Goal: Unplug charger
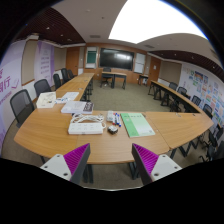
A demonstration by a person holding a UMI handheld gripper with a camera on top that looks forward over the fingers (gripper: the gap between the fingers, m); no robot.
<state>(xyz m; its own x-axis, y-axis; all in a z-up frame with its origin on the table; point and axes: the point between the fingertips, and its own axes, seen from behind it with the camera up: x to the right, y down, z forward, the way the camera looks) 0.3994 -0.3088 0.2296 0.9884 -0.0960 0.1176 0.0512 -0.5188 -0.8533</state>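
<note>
My gripper point(110, 162) is open and empty, its two purple pads point(78, 163) wide apart. It is held well back from a curved wooden table point(60, 135). On the table beyond the fingers lies a white flat block that looks like a power strip point(85, 127). Just to its right is a small white and dark object with a cable, probably the charger point(113, 123). Whether it is plugged in is too small to tell.
A green sheet point(137, 124) lies right of the charger. Papers point(76, 106) and a purple-white item point(47, 99) lie farther left. Black office chairs point(21, 104) line the U-shaped table. A dark wall screen point(115, 59) hangs at the far end, with carpet floor point(125, 98) in the middle.
</note>
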